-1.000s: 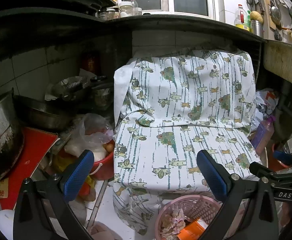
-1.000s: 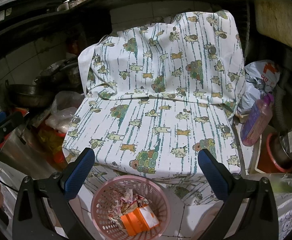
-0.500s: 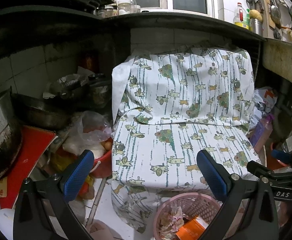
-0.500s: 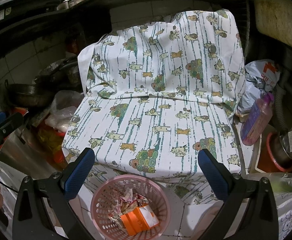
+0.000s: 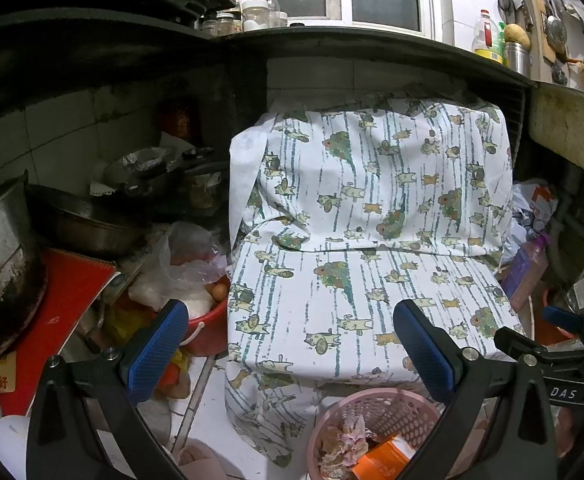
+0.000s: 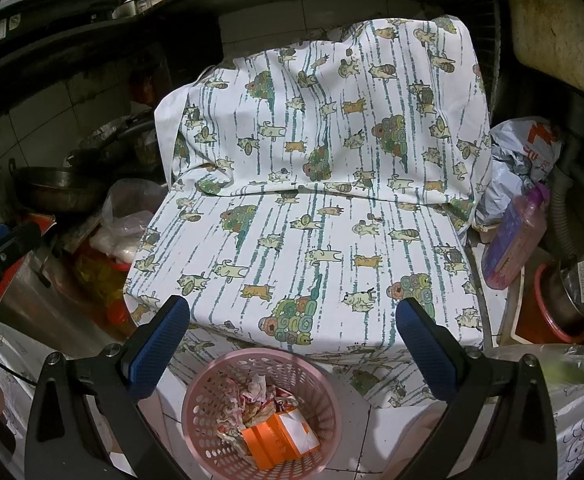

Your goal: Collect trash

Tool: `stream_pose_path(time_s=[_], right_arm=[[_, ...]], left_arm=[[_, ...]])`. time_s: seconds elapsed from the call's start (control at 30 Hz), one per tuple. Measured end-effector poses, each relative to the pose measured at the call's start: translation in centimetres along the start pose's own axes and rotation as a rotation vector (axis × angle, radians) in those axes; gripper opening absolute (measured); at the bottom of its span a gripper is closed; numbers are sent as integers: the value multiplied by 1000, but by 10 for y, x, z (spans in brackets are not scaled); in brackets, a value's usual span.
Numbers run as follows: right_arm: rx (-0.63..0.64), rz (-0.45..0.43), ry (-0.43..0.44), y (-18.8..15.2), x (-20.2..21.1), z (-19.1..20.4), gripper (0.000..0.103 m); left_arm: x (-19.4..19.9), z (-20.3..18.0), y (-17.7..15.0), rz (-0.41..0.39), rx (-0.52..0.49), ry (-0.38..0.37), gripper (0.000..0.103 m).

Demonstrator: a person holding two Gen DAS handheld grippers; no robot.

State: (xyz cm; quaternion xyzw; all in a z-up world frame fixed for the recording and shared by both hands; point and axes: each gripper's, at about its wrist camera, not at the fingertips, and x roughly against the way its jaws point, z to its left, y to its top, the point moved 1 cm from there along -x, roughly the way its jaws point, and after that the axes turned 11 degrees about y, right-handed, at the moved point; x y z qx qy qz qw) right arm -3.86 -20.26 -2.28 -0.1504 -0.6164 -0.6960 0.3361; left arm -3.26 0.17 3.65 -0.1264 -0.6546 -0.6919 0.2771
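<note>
A pink mesh basket (image 6: 212, 396) stands on the tiled floor, holding crumpled paper (image 6: 252, 400) and an orange-and-white carton (image 6: 280, 438). The left wrist view catches the same basket (image 5: 375, 404) at its bottom edge. My right gripper (image 6: 292, 344) hangs open just above and behind the basket, nothing between its blue pads. My left gripper (image 5: 292, 348) is also open and empty, over the front of a cloth-covered block (image 5: 351, 280). The right gripper's fingertip (image 5: 559, 316) pokes into the left wrist view at the right.
The cat-print cloth (image 6: 315, 216) covers a large stepped block under a dark counter (image 5: 371, 44). Pans (image 5: 84, 224), a red bucket (image 5: 208, 332) and plastic bags (image 5: 180, 268) crowd the left. A purple bottle (image 6: 515, 236) and a red tub (image 6: 547, 320) stand right. White plastic bags (image 6: 579, 412) lie near.
The left wrist view has shifted slightly, so the covered block sits a little further right and higher. The right gripper has barely moved. Both stay open.
</note>
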Motion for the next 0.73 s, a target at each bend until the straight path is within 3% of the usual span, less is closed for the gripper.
stream_pose_path(time_s=[0.73], right_arm=[[-14, 15, -8, -1, -6, -4, 102]], left_arm=[[-1, 1, -1, 1, 9, 7, 103]])
